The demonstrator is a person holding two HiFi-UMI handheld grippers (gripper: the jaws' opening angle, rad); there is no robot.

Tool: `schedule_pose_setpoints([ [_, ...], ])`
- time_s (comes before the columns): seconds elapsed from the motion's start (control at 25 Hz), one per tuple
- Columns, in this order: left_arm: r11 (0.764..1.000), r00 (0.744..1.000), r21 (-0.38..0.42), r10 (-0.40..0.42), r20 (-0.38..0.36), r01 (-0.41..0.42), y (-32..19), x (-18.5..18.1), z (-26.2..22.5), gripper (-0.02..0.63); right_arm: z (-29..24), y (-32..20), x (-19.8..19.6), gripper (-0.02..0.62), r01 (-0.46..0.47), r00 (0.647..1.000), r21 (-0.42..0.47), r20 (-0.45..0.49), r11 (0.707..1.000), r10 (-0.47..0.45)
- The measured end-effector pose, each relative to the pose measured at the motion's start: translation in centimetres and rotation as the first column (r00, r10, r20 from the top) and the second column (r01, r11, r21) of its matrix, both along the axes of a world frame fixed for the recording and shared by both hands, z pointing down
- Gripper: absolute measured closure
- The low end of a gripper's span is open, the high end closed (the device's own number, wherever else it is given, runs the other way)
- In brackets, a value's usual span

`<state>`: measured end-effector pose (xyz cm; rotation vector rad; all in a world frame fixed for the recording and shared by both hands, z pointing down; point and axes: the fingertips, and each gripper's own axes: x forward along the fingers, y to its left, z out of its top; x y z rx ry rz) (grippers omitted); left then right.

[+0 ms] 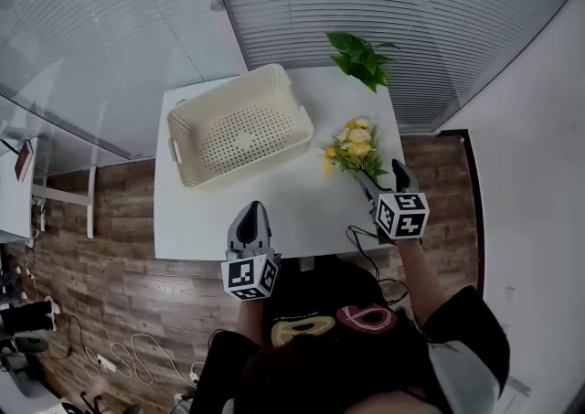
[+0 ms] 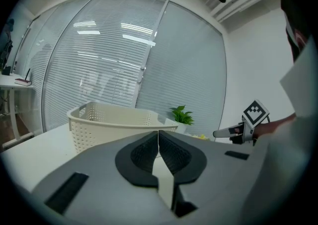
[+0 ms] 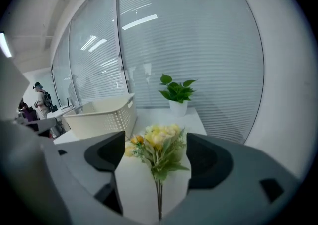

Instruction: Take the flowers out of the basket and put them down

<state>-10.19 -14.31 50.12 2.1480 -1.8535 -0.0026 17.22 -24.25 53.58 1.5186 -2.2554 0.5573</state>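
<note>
The flowers lie on the table beside the basket, between the right gripper's wide-apart jaws (stems toward it), unpressed. The left gripper is closed, empty.

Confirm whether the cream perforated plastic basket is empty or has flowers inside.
Empty. In the head view the cream perforated plastic basket shows a bare floor; the yellow flower bunch lies on the white table beside it.

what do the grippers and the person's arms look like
The left gripper and right gripper are grey with tapered jaws, each bearing a white cube with black square markers. The pads are black and ribbed. A thin black cable loops by the right one. The person wears a black short sleeve.
</note>
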Motion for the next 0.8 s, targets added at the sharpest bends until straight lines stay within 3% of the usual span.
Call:
schedule_pose_setpoints([
  [0.2, 1.000, 1.000, 0.031, -0.003, -0.009, 0.003, -0.2, -0.1, -1.0, 0.588, -4.0, 0.1, -2.1, 0.225, 0.029, 0.998, 0.104, 0.053, 0.994, -0.035],
  [0.4, 0.997, 1.000, 0.076, 0.005, -0.020, -0.004, -0.5, -0.1, -2.5, 0.588, -6.7, 0.8, -5.2, 0.227, 0.115, 0.990, 0.186, 0.054, 0.976, -0.127],
  [0.8, 0.992, 0.999, 0.124, 0.005, -0.035, -0.001, -0.9, -0.9, -4.0, 0.588, -7.3, 3.2, -11.5, 0.231, 0.266, 0.942, 0.214, 0.149, 0.940, -0.301],
])
